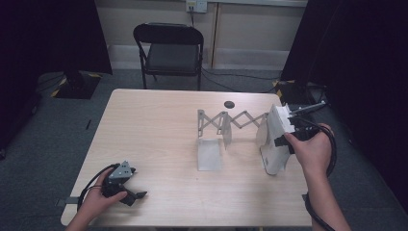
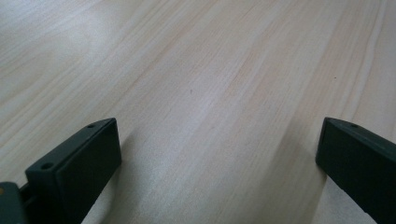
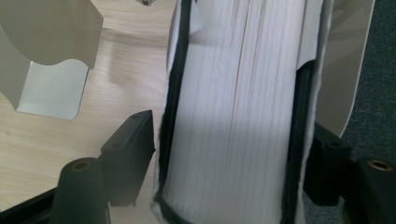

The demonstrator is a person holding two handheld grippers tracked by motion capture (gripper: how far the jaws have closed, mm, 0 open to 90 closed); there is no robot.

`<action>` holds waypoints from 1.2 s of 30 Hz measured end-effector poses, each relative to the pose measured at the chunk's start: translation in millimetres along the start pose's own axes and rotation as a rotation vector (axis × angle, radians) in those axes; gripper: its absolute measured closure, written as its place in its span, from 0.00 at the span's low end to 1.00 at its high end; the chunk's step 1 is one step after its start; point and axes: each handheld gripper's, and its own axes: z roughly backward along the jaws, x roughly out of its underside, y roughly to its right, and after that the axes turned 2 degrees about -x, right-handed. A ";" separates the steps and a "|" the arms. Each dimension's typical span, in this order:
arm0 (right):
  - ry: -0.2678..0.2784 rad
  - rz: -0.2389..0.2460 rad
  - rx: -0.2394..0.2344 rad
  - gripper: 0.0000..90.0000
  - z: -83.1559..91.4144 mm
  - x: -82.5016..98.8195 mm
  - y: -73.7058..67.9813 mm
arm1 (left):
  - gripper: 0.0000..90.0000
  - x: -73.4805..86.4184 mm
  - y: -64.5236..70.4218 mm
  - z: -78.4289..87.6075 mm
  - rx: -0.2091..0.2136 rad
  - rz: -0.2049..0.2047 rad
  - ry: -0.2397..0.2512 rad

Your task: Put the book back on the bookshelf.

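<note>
**White book parked right on the table edge, who else sees this going over?**

Pale wood table (image 1: 154, 134), and nearest the person the left claw (image 1: 136, 196) is just resting on it at the front left. Its jaws are wide with nothing between them, so no trouble there.

The worry is over on the right. The right claw (image 1: 287, 139) has 1 jaw on each side of a fat white book (image 3: 233, 116) with dark covers. From the right gripper view the jaws look spread about as wide as the book, and I'd say they sit loosely beside the covers rather than pinching. The book stands on its bottom edge at the right-hand end of the folding rack (image 1: 231, 120), looking a bit tilted, with the rack's end plate (image 3: 345, 70) just behind it and grey carpet (image 3: 378, 93) right past that.

My guesses at what goes wrong:

1. Pull the claw back crooked and a jaw drags a cover, so the book tips.
2. That plate is thin, so a leaning book could shove it outward and off the table onto the carpet.
3. The scissor lattice looks stretched wide, so the next divider (image 1: 210, 154) stands well apart and won't catch a fall to the left.

The folding chair (image 1: 171, 53) at the back is out of it.
</note>
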 end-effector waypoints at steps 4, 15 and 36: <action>0.010 0.007 -0.001 0.30 2.6 0.8 -1.1 | 0.00 0.0 0.0 0.0 0.000 0.000 0.000; -0.008 0.018 -0.015 0.27 1.8 5.9 0.1 | 0.00 -0.4 0.1 -0.5 -0.001 0.000 0.001; 0.004 0.027 -0.072 0.22 7.6 16.2 2.2 | 0.00 -0.6 -0.1 -0.6 -0.001 -0.002 0.001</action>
